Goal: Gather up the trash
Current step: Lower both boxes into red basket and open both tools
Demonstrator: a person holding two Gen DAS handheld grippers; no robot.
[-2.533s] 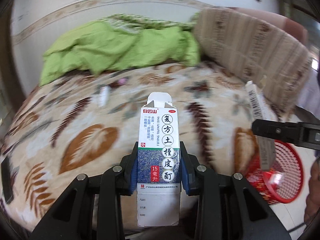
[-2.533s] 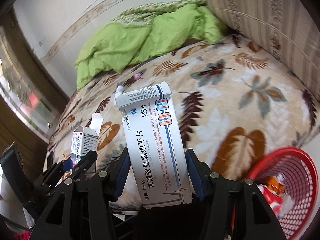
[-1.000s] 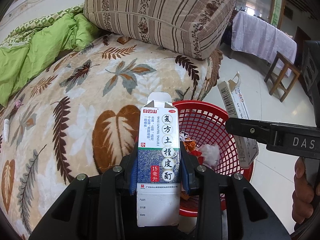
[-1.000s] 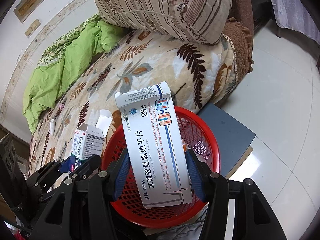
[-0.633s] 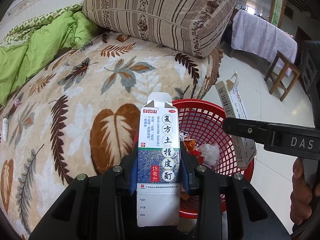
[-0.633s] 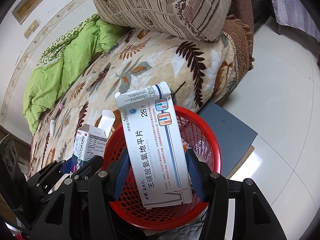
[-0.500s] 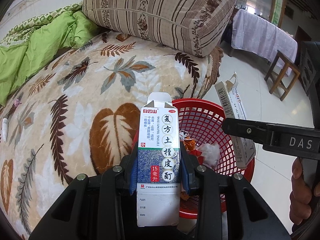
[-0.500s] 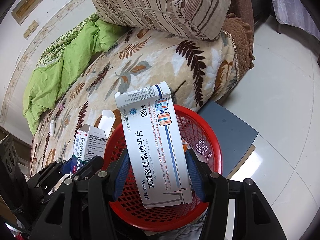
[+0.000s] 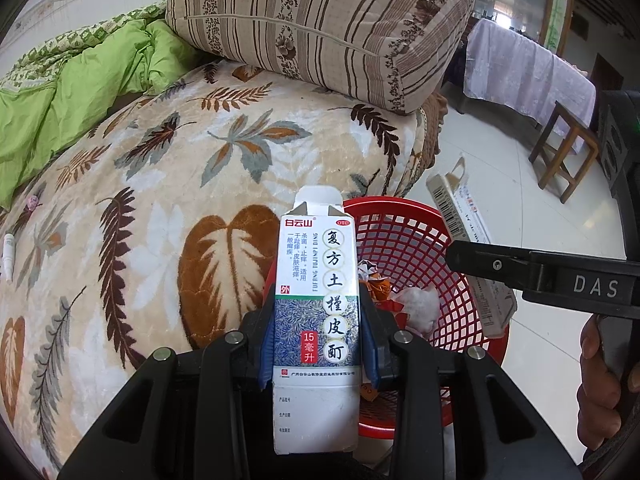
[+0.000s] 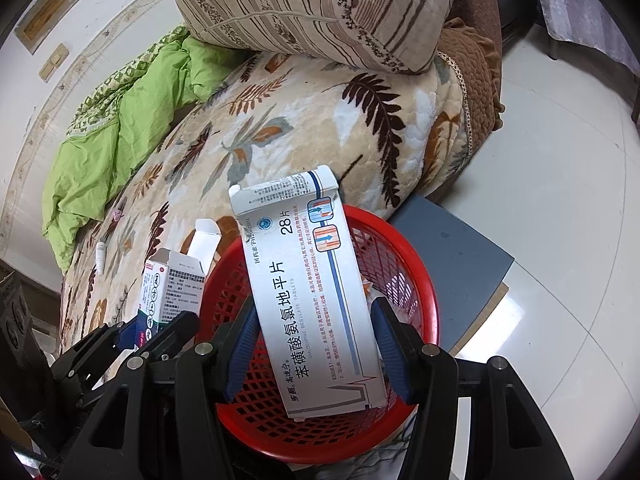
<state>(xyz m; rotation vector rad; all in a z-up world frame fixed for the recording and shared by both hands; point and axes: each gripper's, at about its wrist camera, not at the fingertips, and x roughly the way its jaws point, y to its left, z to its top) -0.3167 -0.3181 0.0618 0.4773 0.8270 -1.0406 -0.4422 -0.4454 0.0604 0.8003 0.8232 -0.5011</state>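
Note:
My left gripper point(image 9: 318, 332) is shut on a small white and blue medicine box point(image 9: 316, 280), held upright at the near left rim of a red mesh basket point(image 9: 404, 236). My right gripper point(image 10: 314, 344) is shut on a long white tablet box point(image 10: 308, 288), held over the same basket point(image 10: 404, 280). The tablet box also shows at the right of the left wrist view point(image 9: 460, 216), and the small box at the left of the right wrist view point(image 10: 168, 292). Crumpled wrappers point(image 9: 416, 304) lie in the basket.
The basket stands on the floor against a bed with a leaf-patterned blanket point(image 9: 160, 200). A striped cushion point(image 9: 320, 20) and green quilt point(image 9: 60, 92) lie on the bed. A small white tube point(image 9: 8, 256) lies far left. A grey board point(image 10: 456, 252) lies beyond the basket.
Both grippers swung from over the bed to the red basket with their boxes. In the last half second they barely moved, and the jaws stayed shut.

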